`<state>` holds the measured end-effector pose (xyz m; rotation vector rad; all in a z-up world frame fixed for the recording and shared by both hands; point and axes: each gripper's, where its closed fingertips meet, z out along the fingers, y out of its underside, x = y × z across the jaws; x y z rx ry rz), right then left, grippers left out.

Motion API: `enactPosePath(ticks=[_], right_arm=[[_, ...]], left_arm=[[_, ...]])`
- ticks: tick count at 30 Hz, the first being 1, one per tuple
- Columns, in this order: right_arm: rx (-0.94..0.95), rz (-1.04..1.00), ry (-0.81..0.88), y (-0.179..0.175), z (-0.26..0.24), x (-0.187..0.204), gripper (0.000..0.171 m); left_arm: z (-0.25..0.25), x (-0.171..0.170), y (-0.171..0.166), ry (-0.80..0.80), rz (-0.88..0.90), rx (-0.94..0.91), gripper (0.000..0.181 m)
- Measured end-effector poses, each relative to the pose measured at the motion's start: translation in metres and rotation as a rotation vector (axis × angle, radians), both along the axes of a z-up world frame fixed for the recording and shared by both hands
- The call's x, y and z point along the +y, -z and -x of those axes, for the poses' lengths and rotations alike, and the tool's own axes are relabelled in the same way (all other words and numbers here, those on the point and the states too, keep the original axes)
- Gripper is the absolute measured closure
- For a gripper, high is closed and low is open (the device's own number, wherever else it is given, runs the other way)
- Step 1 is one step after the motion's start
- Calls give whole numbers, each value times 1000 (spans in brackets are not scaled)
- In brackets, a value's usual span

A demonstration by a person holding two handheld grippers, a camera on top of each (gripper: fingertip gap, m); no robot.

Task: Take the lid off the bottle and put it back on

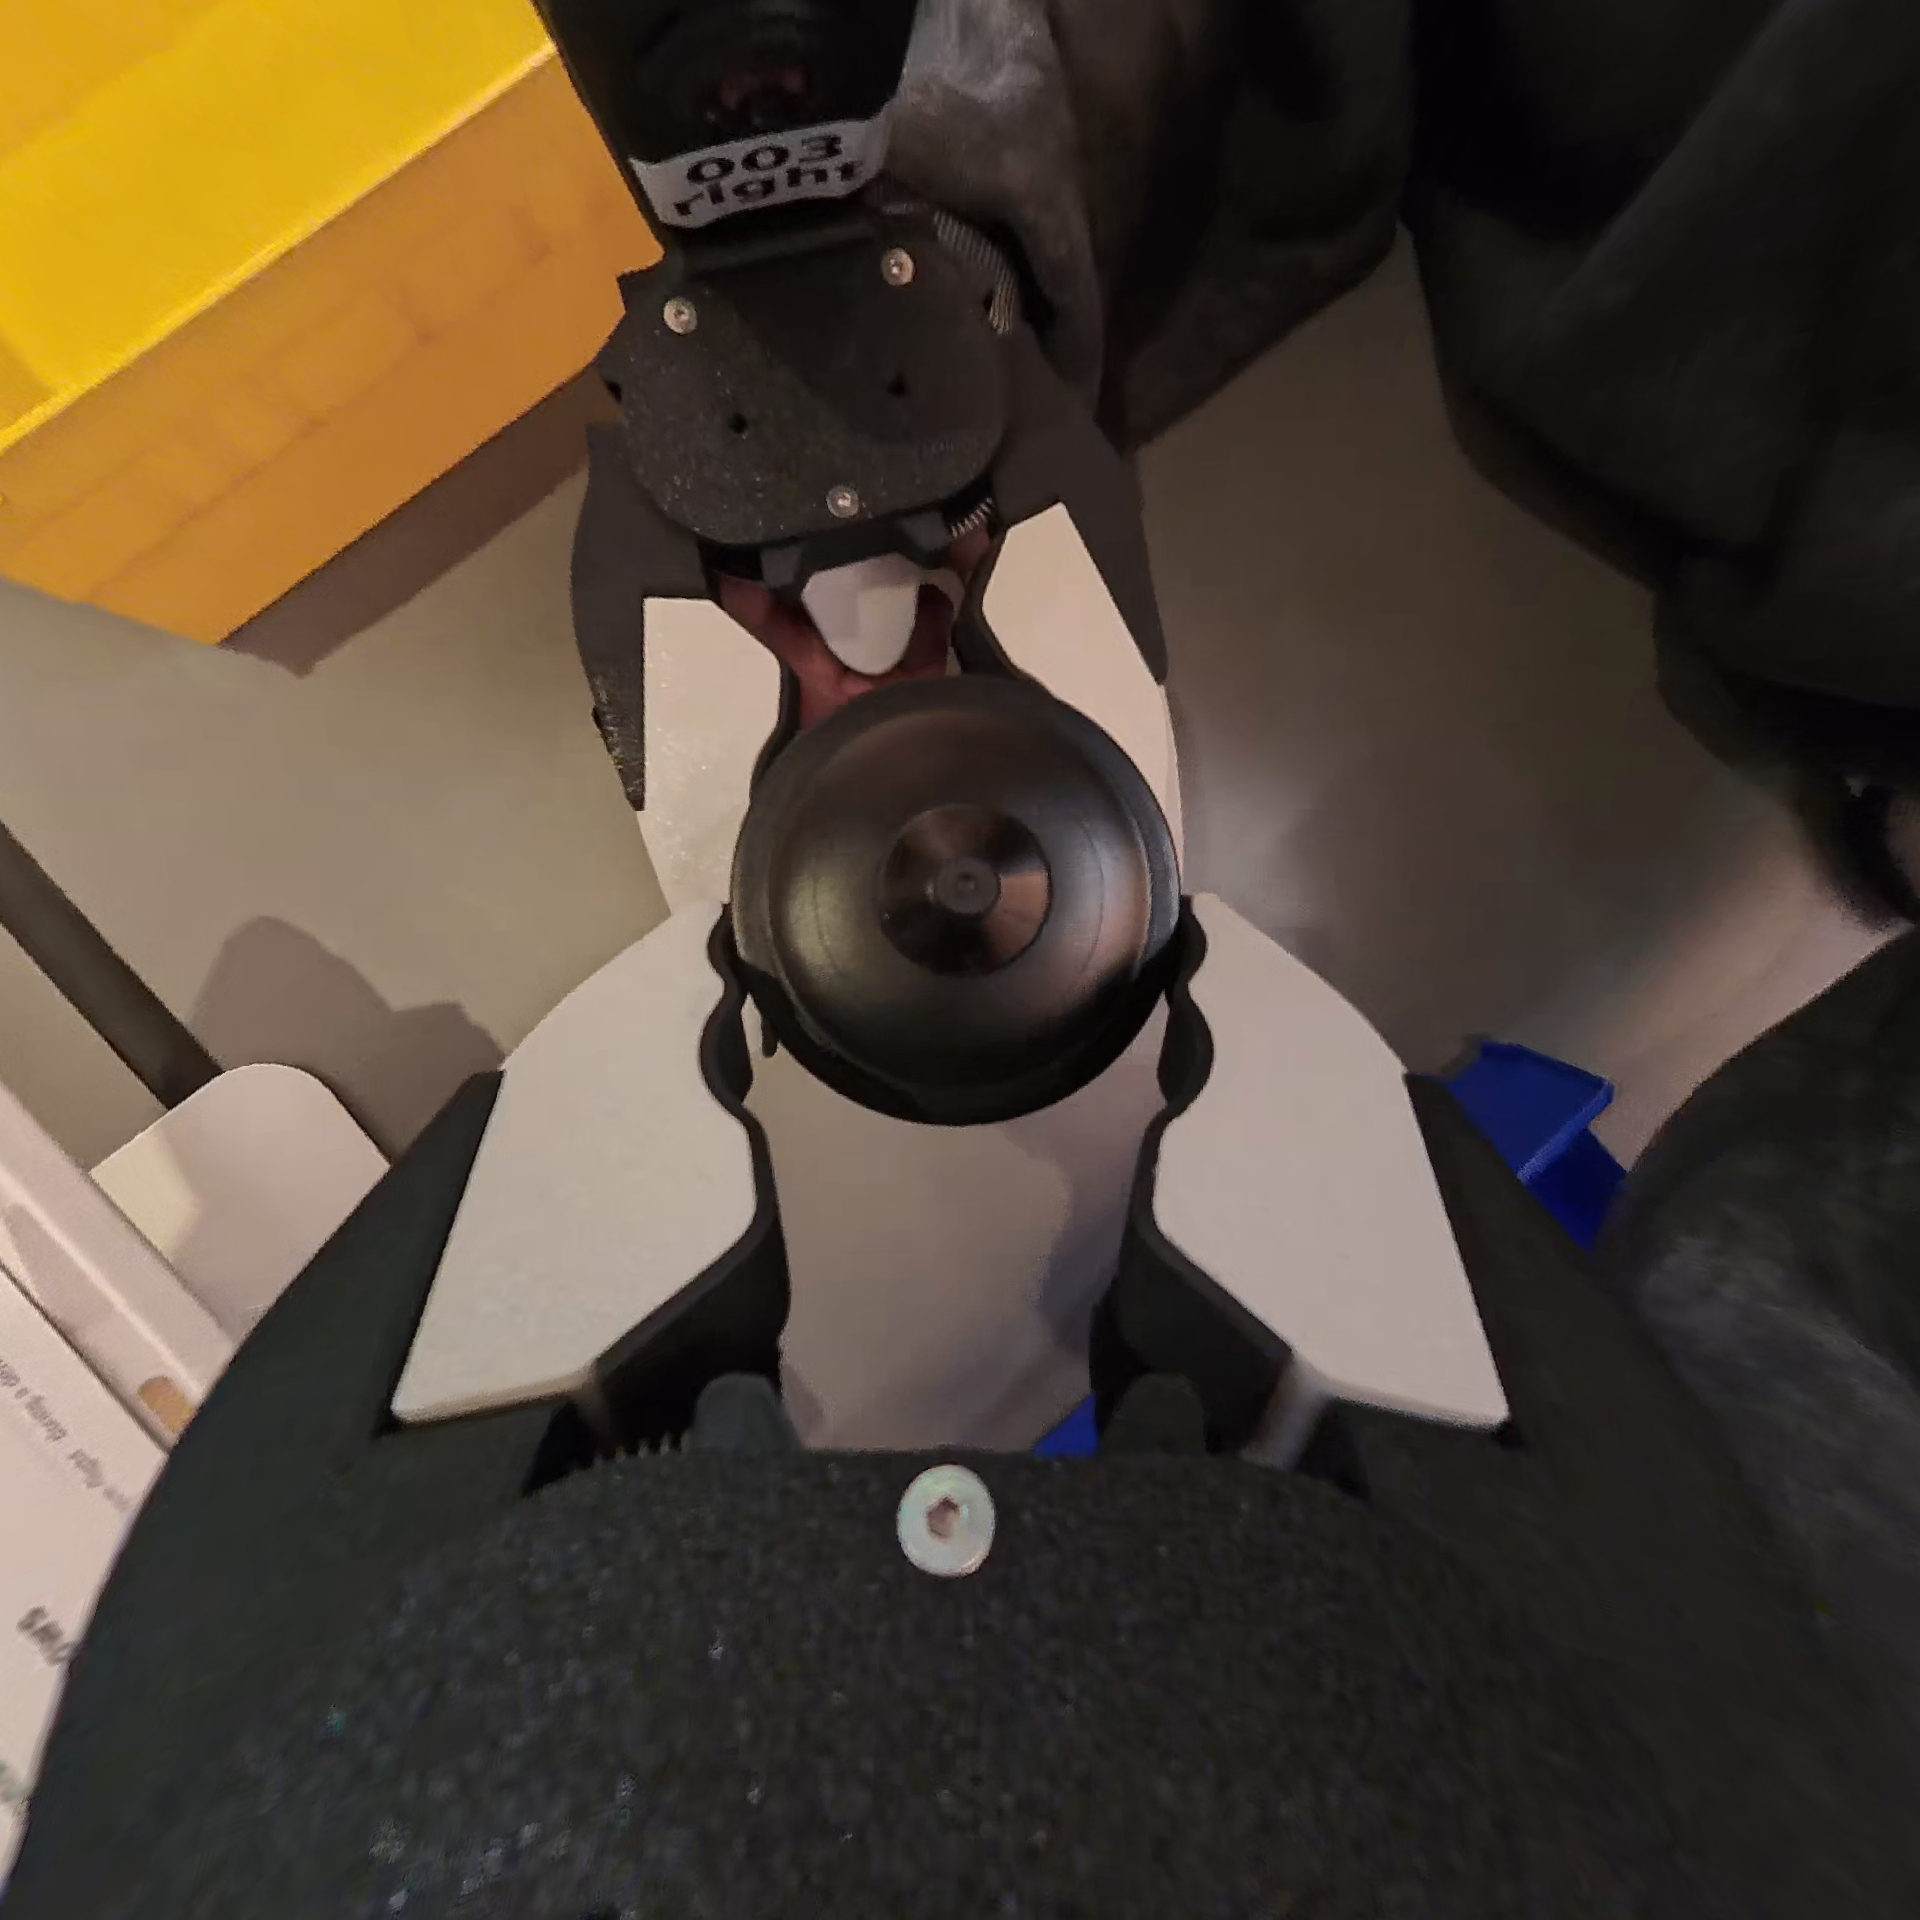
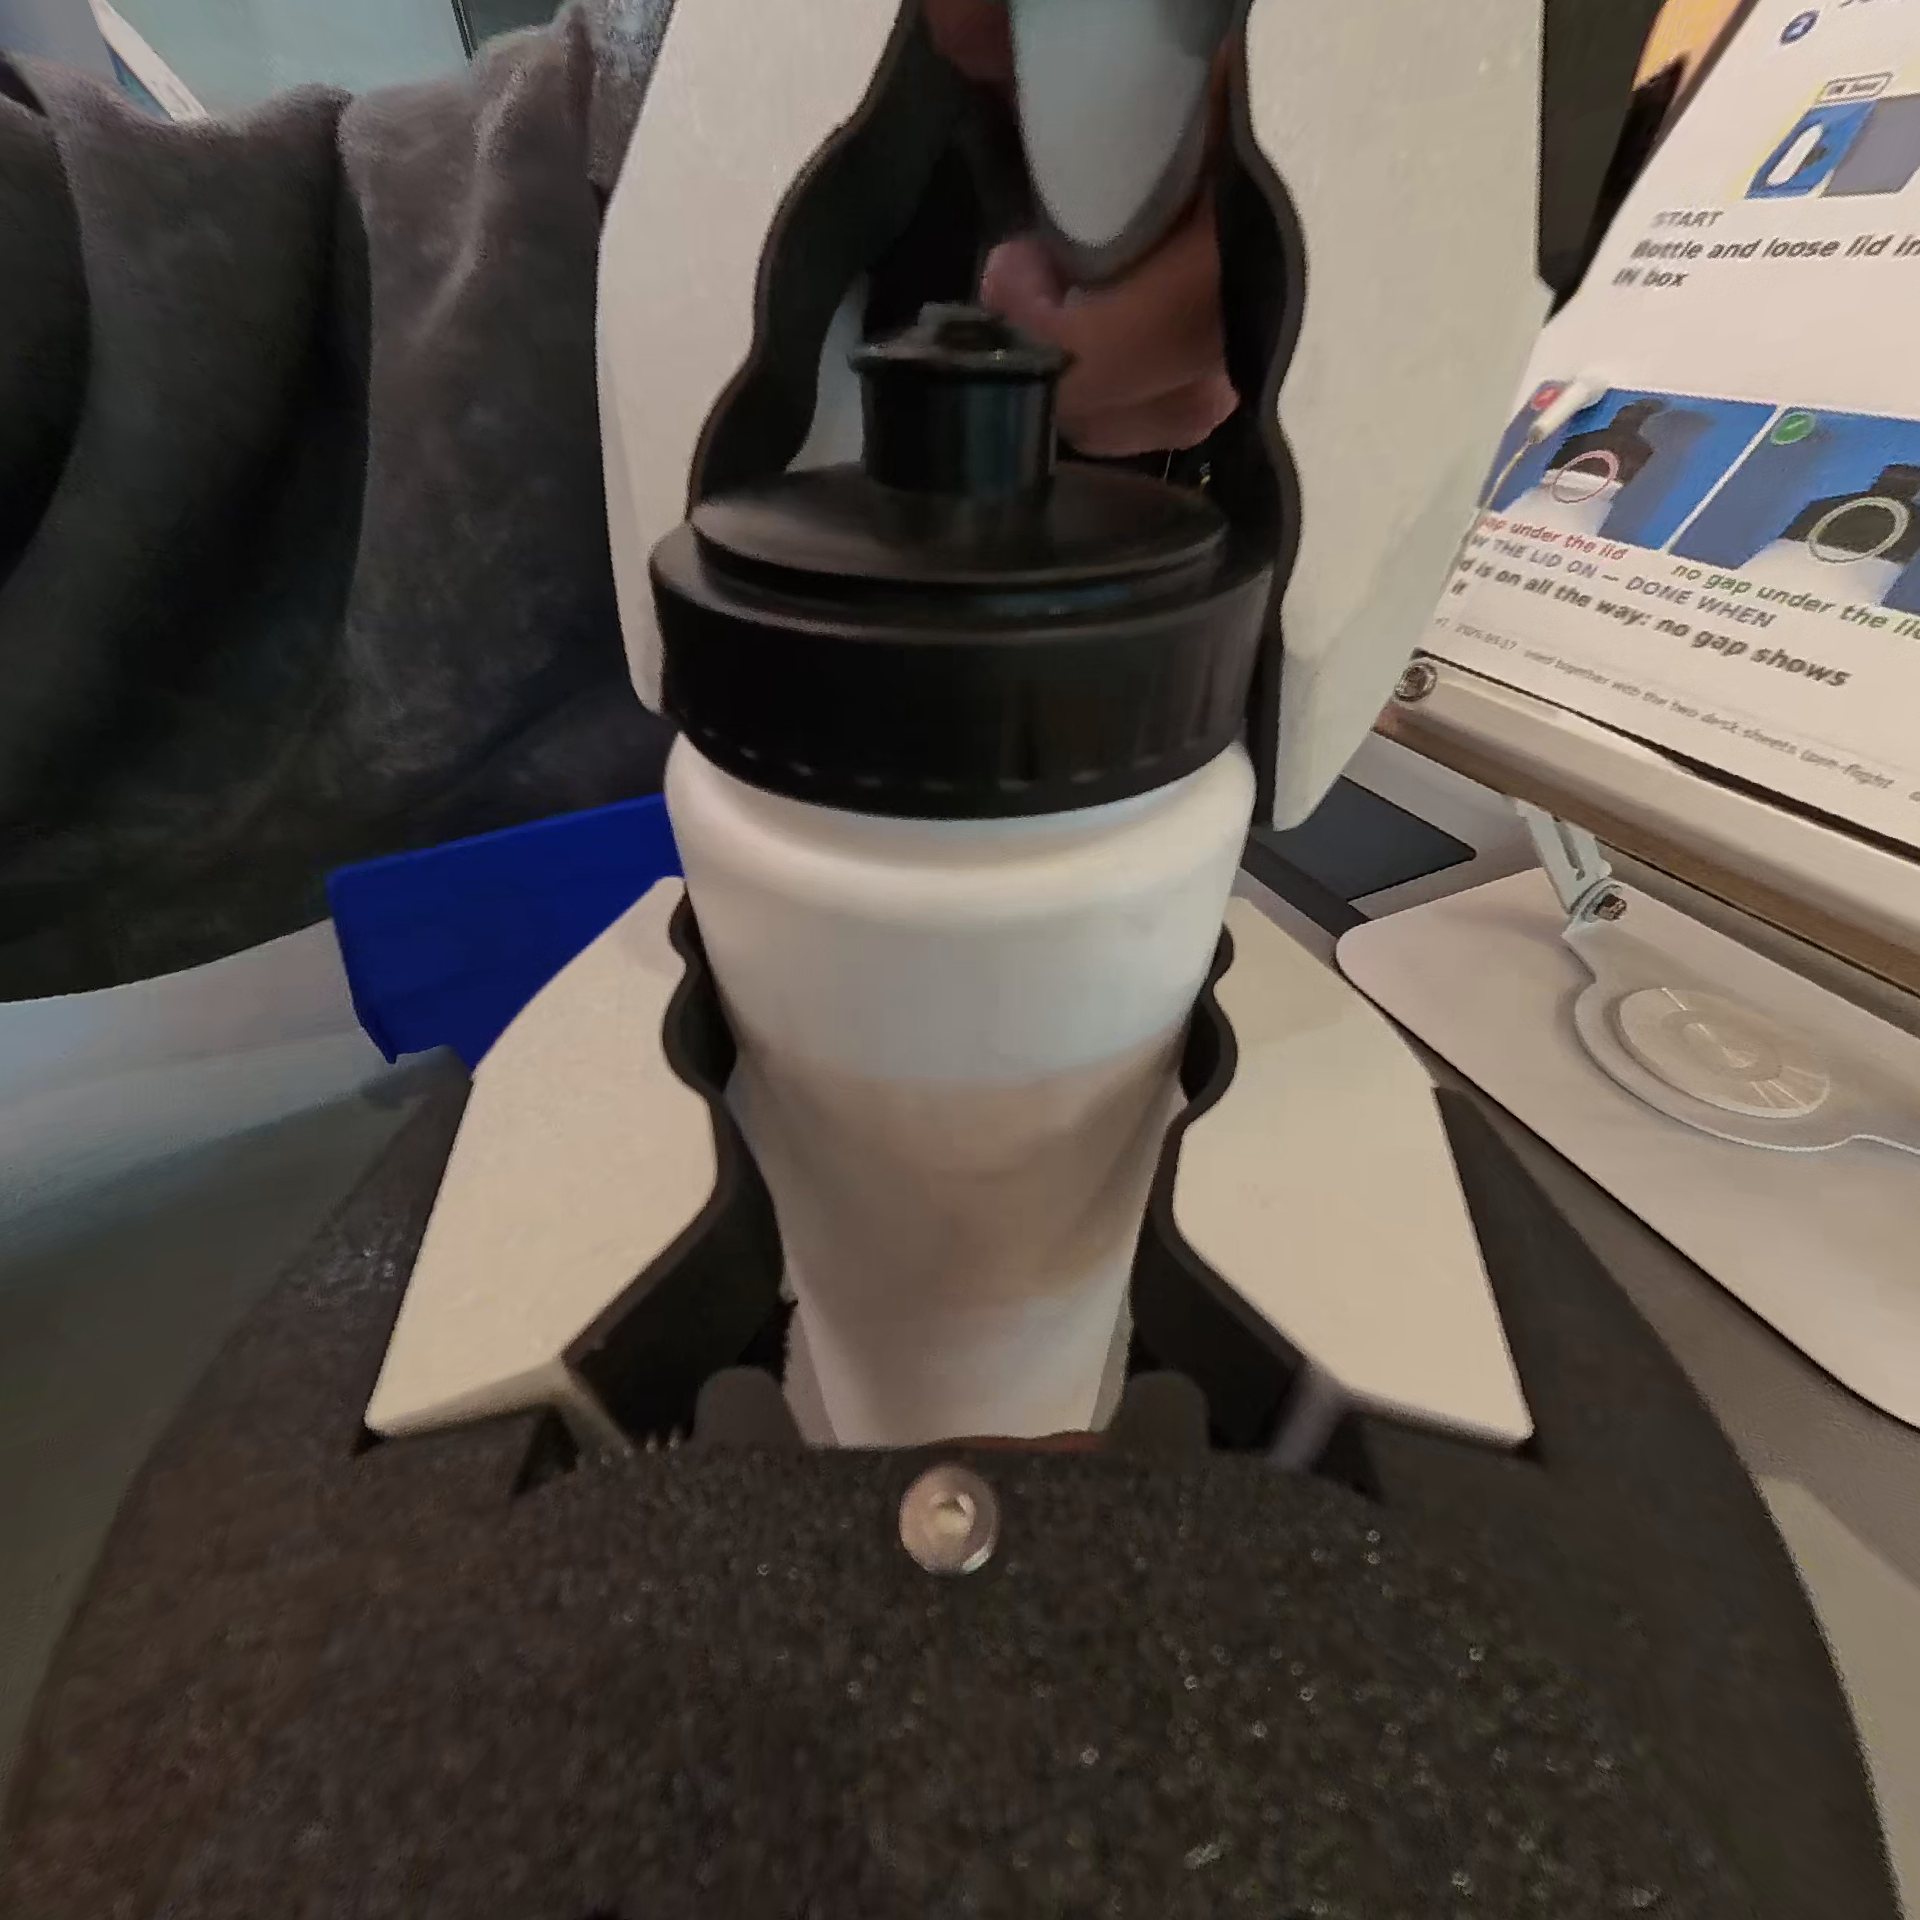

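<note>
The left wrist view looks straight down on the black lid (image 1: pixel 956 902), which is round with a small spout in its middle. The left claw (image 1: pixel 956 956) comes in from the bottom of the picture, and its two white fingers (image 1: pixel 623 1122) press on the sides of the lid, one on each side, so this claw is clamped on the lid. Across from it, the right claw (image 1: pixel 894 717) reaches in from the top, with its fingers on both sides of the bottle below the lid. The right wrist view shows the white bottle (image 2: pixel 956 987) standing upright between the right claw's (image 2: pixel 951 997) white fingers (image 2: pixel 582 1143). Their black inner edges touch the bottle's body on both sides, so this claw is clamped on the bottle. The lid (image 2: pixel 961 665) sits on top of the bottle, and I can see no gap under it from here. The left claw (image 2: pixel 961 644) hangs down from above with its fingers beside the lid. Behind the bottle there is a blue bin (image 2: pixel 499 914) and a dark grey sleeve (image 2: pixel 312 468). To the right, a printed sheet with pictures (image 2: pixel 1714 468) leans on a white stand (image 2: pixel 1662 1039) on the grey table (image 2: pixel 156 1143). In the left wrist view a yellow box (image 1: pixel 260 291) lies at the top left.
</note>
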<state>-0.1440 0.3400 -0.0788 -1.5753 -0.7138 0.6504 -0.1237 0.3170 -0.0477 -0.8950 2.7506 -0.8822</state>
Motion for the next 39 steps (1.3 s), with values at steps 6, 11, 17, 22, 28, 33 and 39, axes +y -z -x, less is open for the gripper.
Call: enactPosePath(ticks=[6,11,17,22,28,33,39], right_arm=[[9,-8,-6,0,2,0,84],[13,-14,1,-1,2,0,84],[10,-18,10,-1,2,0,84],[4,-14,14,0,2,-1,84],[-3,-12,17,0,2,-1,84],[-5,-11,17,0,2,-2,84],[-8,-13,13,0,2,-3,84]], left_arm=[[-4,-5,-4,-282,-30,-98,96],[-22,5,-38,-804,133,-406,79],[-12,23,-47,-1475,245,-669,79],[-17,4,-36,-1667,138,-755,78],[-12,21,-15,-1883,116,-696,92],[-16,16,-15,-1764,119,-644,103],[-18,9,-12,-1478,186,-524,103]])
